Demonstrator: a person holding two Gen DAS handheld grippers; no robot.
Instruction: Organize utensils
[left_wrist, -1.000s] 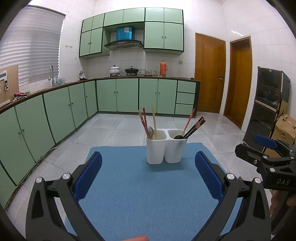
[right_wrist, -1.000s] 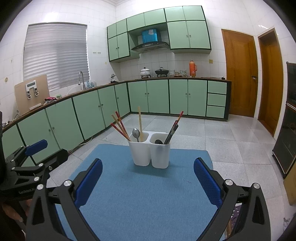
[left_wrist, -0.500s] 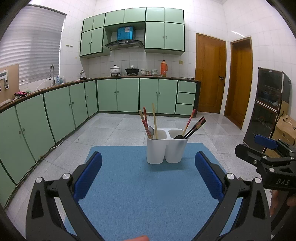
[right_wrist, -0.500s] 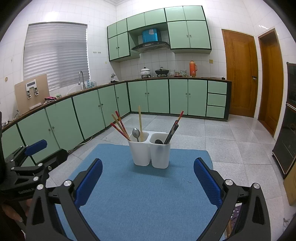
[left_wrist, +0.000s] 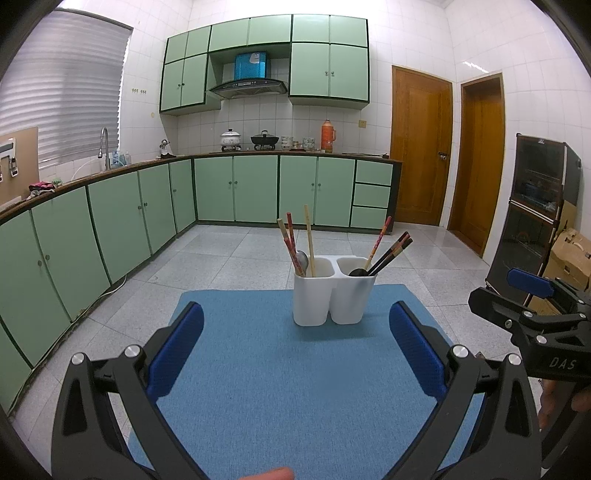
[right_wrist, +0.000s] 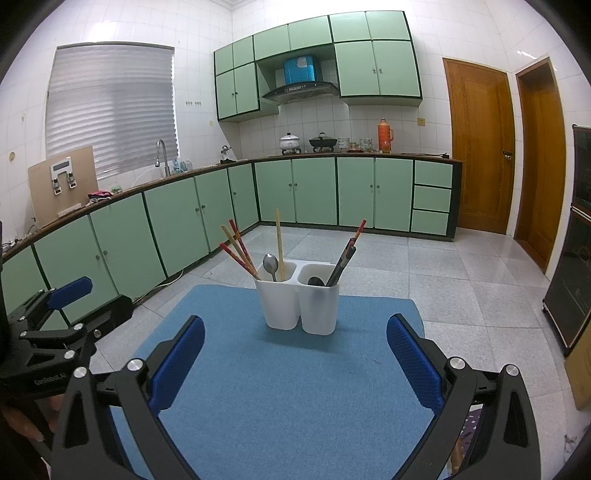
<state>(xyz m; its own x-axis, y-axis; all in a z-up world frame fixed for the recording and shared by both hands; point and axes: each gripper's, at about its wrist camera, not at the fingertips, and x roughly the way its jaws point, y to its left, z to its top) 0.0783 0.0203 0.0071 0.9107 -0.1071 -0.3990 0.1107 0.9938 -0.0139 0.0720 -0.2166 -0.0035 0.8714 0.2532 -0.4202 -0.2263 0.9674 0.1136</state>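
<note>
Both my tongs are spread wide and empty: the left gripper (left_wrist: 295, 347) and the right gripper (right_wrist: 294, 350) sit low in their frames over the blue felt-like mat (left_wrist: 280, 376), each well short of the white plastic two-cup utensil holder (left_wrist: 333, 295), which stands just above the middle of each frame on the mat's far part.

The risk I judge greatest is tipping that holder. It looks light, tall and smooth-walled, and the sticks lean outward above its rim, so a sideways nudge on any of them could lever it over.

In its left cup lean the red patterned chopsticks (right_wrist: 240, 251), a pale bamboo chopstick (right_wrist: 279, 249) and a shiny steel spoon (right_wrist: 271, 264); in its right cup, dark lacquered chopsticks (left_wrist: 391, 253), one red-tipped chopstick (left_wrist: 377, 242) and a dark spoon bowl (right_wrist: 316, 281). The kinds look mixed between cups.

The thin, rounded, glossy sticks could slide between my ribbed blue pads (right_wrist: 177, 363), or I might catch two at once where they cross.
</note>
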